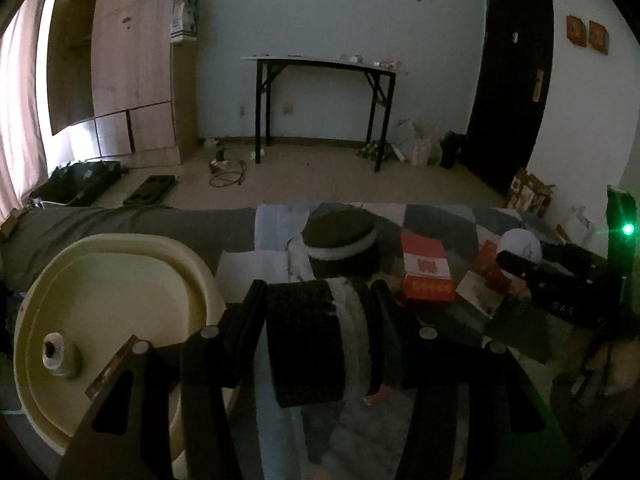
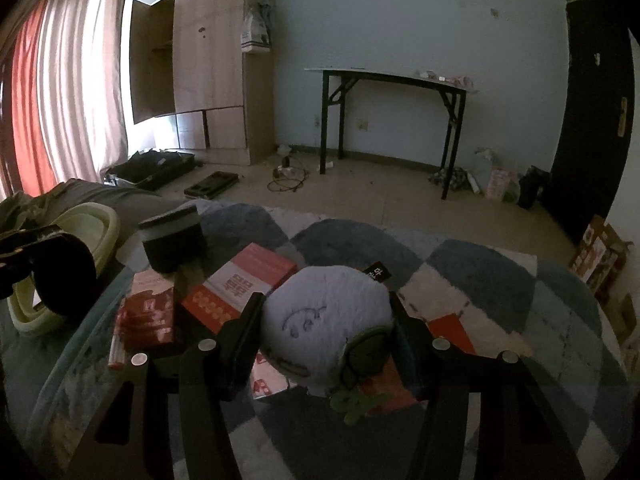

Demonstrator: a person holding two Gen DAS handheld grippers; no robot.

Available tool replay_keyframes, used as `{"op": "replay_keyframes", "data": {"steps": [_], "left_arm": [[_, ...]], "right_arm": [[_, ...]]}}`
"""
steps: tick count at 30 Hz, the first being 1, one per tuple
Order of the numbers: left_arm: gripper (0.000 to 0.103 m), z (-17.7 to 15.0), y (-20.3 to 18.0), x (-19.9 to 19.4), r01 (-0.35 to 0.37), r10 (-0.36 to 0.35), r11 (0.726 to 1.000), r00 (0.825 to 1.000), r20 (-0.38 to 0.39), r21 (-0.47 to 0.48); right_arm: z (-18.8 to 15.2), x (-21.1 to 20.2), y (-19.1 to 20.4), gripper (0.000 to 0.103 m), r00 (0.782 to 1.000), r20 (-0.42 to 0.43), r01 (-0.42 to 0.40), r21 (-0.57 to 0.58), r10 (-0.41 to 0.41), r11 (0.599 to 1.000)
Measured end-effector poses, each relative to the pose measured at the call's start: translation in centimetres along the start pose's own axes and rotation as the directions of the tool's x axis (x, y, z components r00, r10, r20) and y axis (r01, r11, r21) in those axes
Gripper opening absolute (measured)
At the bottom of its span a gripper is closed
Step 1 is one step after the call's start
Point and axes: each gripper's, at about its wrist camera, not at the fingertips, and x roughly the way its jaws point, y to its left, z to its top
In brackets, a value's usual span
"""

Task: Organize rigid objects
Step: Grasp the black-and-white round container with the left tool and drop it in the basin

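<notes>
My left gripper (image 1: pixel 318 300) is shut on a black cylinder with a white band (image 1: pixel 312 336), which lies sideways between the fingers just right of a cream basin (image 1: pixel 120 248). A small pale spool-like object (image 1: pixel 56 354) stands in the basin. My right gripper (image 2: pixel 326 308) is shut on a pale round plush ball (image 2: pixel 324 320) with a drawn face and a green tag. A second black and white cylinder (image 1: pixel 340 240) stands upright behind, next to a red and white box (image 1: pixel 426 272). In the left wrist view the ball (image 1: pixel 520 242) shows at far right.
A fluffy blue and white checked blanket (image 2: pixel 480 280) carries a red booklet (image 2: pixel 148 312) and papers (image 1: pixel 252 268). Beyond it is bare floor with cables (image 2: pixel 286 180), a black-legged table (image 2: pixel 392 80), a wooden wardrobe (image 2: pixel 208 60), and a dark door (image 1: pixel 508 80).
</notes>
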Motion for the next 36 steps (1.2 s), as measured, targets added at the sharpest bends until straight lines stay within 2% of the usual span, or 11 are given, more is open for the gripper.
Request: {"op": "replay_keyframes", "data": {"steps": [3,9,13,18,21,23,27,29,32,34,36], "left_arm": [[0.054,0.1,0.3,-0.2,0.047,-0.047,0.998,0.999,-0.001,-0.032],[0.054,0.4,0.4,-1.1,0.048,-0.047,0.998,0.999,0.026,-0.038],[0.054,0.8,1.9,-2.8,-0.025,0.027,0.999,0.998,0.048,-0.032],[0.054,2.9,7.7,-5.5,-0.089,0.094,0.994,0.991,0.093,-0.058],[0.054,4.3,12.5,-5.9,-0.166,0.173,0.983,0.981,0.088,-0.076],[0.054,4.9,16.7,-5.8,-0.194,0.202,0.974,0.977,0.065,-0.114],[0.054,5.1,20.4,-3.7,-0.267,0.266,0.962,0.964,-0.021,-0.066],[0.054,5.0,22.1,-2.3,-0.269,0.264,0.958,0.963,-0.063,-0.098],[0.054,4.4,23.5,0.8,-0.226,0.208,0.968,0.966,-0.154,-0.106],[0.054,3.8,24.2,2.8,-0.222,0.194,0.968,0.957,-0.214,-0.115],[0.054,3.0,24.9,4.3,-0.241,0.199,0.962,0.943,-0.266,-0.132]], "right_arm": [[0.3,-0.5,0.0,0.057,1.0,0.02,0.003,0.001,-0.003,1.0],[0.5,-1.1,0.2,0.057,0.999,0.037,0.001,0.005,-0.001,1.0],[1.0,-2.0,1.3,0.057,0.998,0.039,-0.054,0.001,0.054,0.999],[3.0,-4.2,3.5,0.057,0.984,0.061,-0.164,-0.039,0.166,0.986],[5.0,-3.8,5.5,0.057,0.959,0.026,-0.28,-0.065,0.282,0.958],[6.8,-3.0,8.6,0.057,0.921,-0.02,-0.389,-0.112,0.389,0.914],[9.4,-0.1,15.4,0.057,0.831,-0.126,-0.556,-0.159,0.542,0.815],[10.1,2.1,19.4,0.057,0.794,-0.191,-0.607,-0.185,0.577,0.773],[9.6,5.6,23.6,0.057,0.747,-0.286,-0.655,-0.163,0.6,0.738],[9.0,7.2,25.6,0.057,0.735,-0.32,-0.664,-0.161,0.598,0.73],[8.7,9.3,27.2,0.057,0.754,-0.336,-0.639,-0.174,0.565,0.75]]}}
